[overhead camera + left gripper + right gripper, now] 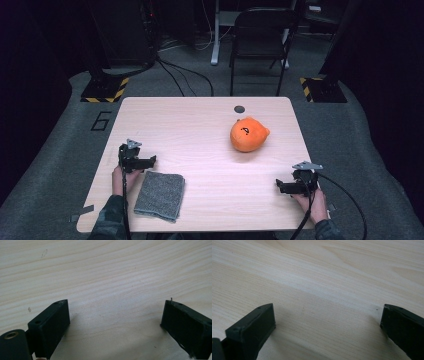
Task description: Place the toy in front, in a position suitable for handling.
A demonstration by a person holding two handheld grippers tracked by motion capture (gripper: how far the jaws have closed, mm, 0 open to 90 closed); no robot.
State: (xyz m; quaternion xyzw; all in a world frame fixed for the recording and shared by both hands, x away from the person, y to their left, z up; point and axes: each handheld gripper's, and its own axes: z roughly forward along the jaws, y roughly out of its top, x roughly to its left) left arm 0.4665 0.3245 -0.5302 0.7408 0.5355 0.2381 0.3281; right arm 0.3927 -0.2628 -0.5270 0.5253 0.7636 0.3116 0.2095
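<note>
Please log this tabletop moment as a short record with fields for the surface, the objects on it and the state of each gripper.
surface: light wooden table
cloth: folded grey cloth, near the front left, just beside the left gripper
toy: round orange plush toy, right of centre, apart from both grippers
left gripper: open, nothing between the jaws, bare wood beneath
right gripper: open, nothing between the jaws, near the front right edge

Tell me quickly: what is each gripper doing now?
Left gripper: open, holding nothing, over bare table.
Right gripper: open, holding nothing.
</note>
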